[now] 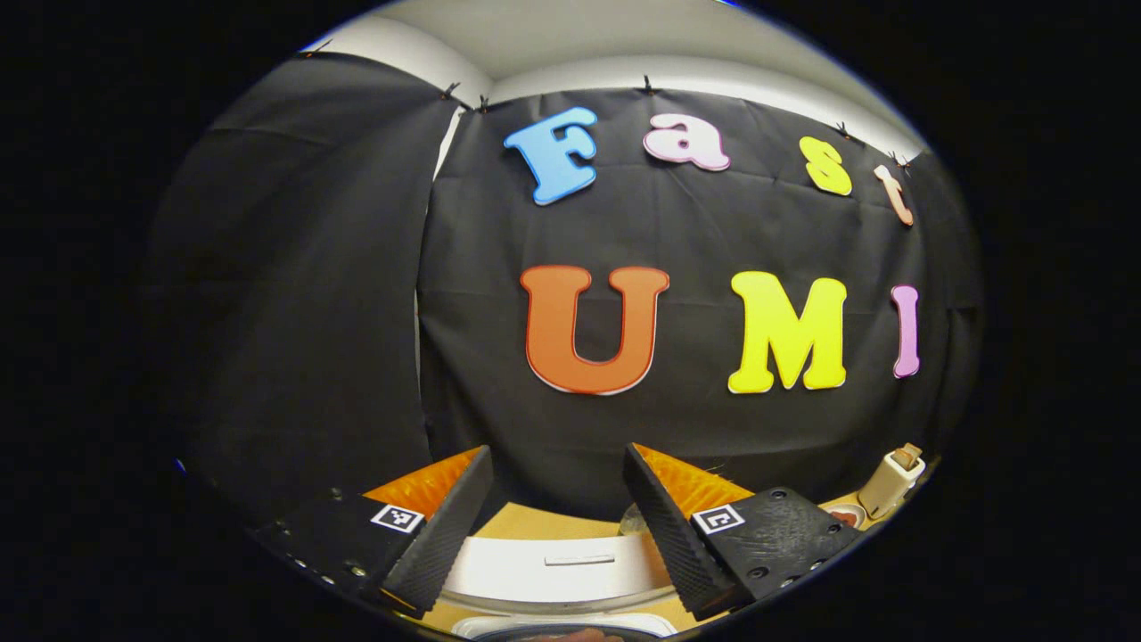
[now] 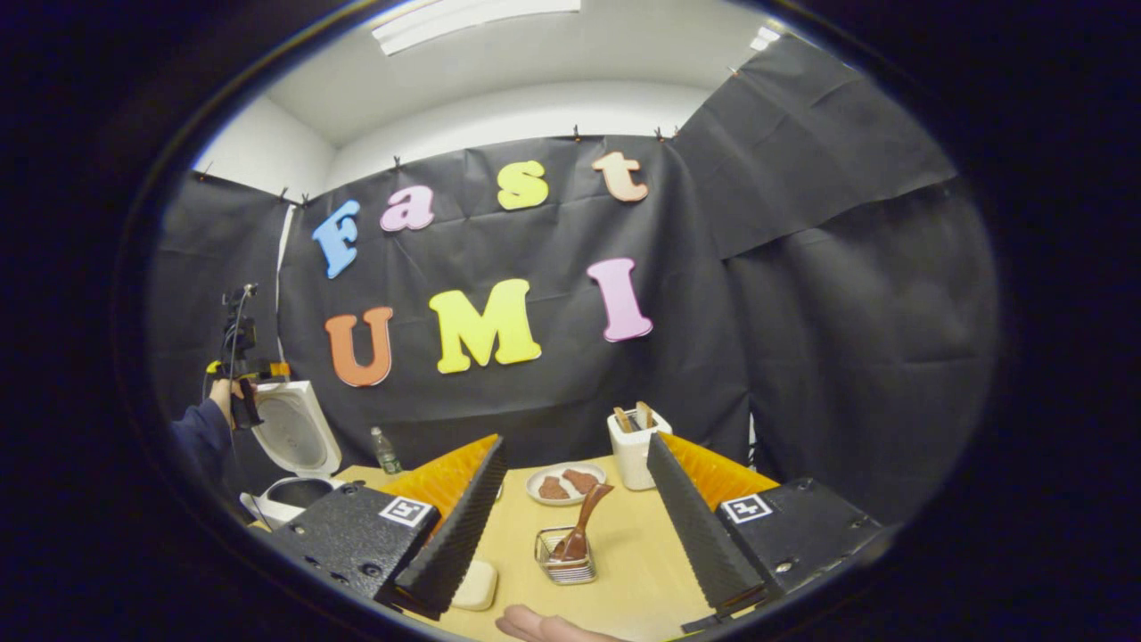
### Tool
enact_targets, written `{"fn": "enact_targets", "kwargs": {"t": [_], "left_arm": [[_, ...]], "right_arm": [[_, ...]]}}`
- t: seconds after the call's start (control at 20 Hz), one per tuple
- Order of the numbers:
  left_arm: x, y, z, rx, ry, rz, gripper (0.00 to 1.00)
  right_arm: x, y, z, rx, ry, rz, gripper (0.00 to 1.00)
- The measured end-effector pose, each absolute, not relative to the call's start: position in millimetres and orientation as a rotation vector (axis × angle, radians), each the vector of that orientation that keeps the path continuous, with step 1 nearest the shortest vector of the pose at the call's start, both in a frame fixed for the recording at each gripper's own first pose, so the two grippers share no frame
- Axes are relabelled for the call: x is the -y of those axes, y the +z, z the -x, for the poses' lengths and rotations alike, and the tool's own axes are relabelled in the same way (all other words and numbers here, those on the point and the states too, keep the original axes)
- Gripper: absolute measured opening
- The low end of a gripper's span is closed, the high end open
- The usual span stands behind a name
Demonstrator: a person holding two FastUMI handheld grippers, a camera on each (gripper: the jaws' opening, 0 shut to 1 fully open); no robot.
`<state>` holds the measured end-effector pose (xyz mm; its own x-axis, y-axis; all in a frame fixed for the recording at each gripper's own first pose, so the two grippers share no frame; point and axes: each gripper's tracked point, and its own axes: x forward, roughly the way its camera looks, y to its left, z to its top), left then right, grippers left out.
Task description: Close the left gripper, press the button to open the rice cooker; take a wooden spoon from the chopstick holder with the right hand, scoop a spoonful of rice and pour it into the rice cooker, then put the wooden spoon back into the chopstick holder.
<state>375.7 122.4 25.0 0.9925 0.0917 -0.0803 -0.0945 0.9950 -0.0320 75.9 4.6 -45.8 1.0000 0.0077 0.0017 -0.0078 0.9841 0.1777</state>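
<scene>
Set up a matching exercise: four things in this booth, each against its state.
1. white rice cooker lid
2. brown wooden spoon
3. small clear plastic bottle
4. round white plate

A. holds two brown pieces
B. raised open
C. leaning in the small wire basket
D. standing upright

Pairs: 1-B, 2-C, 3-D, 4-A

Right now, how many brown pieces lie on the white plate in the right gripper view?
2. Both lie on the plate, side by side and close together: the left piece and the right piece. Nothing covers the plate, so a hidden third seems unlikely.
</scene>
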Motion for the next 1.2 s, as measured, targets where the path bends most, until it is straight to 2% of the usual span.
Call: {"fn": "enact_targets", "kwargs": {"t": [0.15,0.3,0.45,0.7,0.75,1.2], "left_arm": [[-122.5,22.4,-372.2,-0.107,0.083,0.003,0.94],[-119.8,18.1,-359.9,-0.141,0.084,0.002,0.98],[-115.3,15.4,-337.4,-0.173,0.079,0.008,0.98],[-101.7,-4.2,-282.1,-0.221,0.049,0.019,0.97],[-100.4,-10.2,-270.7,-0.225,0.048,0.025,0.96],[-76.6,-63.4,-202.5,-0.296,0.034,0.025,0.95]], "right_arm": [[-6.7,-47.3,-66.5,-0.010,0.015,-0.172,0.98],[-1.8,-38.6,-57.9,0.012,0.001,-0.149,1.00],[-1.2,-37.0,-44.2,0.019,-0.009,-0.125,1.00],[-16.6,-41.3,-10.9,0.006,0.075,-0.113,1.00],[-17.1,-41.2,-3.6,0.011,0.084,-0.103,0.98],[-23.3,-47.2,57.6,0.052,0.142,-0.089,1.00]]}}
